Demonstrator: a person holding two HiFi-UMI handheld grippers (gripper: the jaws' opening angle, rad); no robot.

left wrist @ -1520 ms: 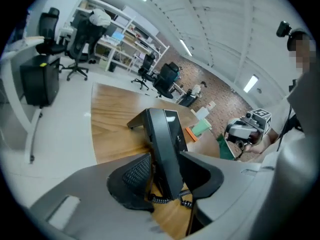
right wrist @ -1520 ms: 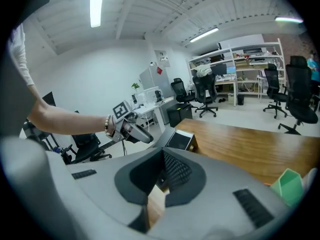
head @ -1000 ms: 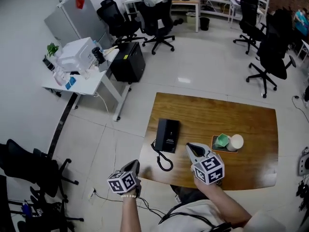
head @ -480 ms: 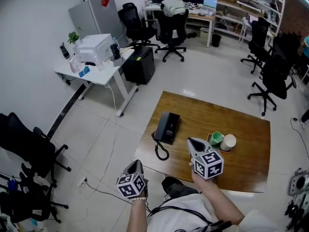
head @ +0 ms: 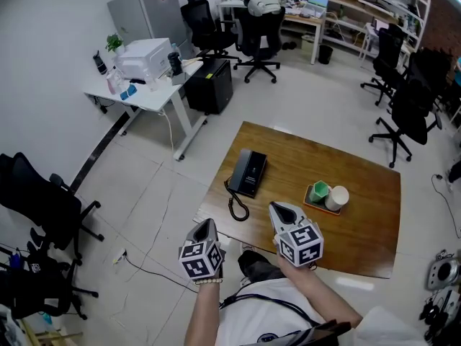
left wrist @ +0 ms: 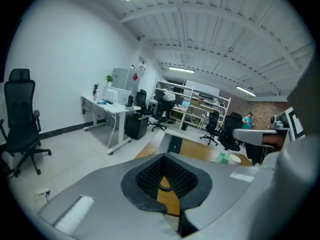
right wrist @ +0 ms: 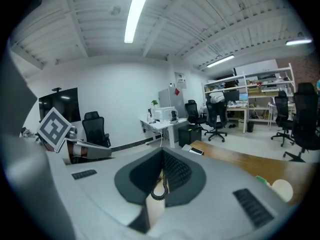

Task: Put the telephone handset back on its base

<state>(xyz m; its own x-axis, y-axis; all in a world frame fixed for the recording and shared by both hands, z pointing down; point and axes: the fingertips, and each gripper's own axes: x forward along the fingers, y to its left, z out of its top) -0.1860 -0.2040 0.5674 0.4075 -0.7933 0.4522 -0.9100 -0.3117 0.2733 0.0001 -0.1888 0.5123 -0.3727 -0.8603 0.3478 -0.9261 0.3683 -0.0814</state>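
closed tip to tip on the left gripper [left wrist: 165,158], nothing pinched. same on the right gripper [right wrist: 162,154]: shut on air, with only a glimpse of the coiled cord [head: 235,204] through the slot under the tips. held low, side by side, at the near edge of the table [head: 360,229].

against a second ago: drawn back and up, so the phone [head: 252,170] now lies further ahead of both pairs of tips, roughly between them. no reach begun, no opening either. reads, as a judgement, like standing off from the job, not closing in on it. handset [head: 241,173] seems to lie along the phone's left side, perhaps already seated; cannot tell for sure at this range.

counted outward from the tips: two grippers, one cord just ahead, one phone beyond it. ahead-right of the right tips, one tray [head: 308,201] with two cups, one green cup [head: 319,191] and one white cup [head: 336,197]. one table under all of it.
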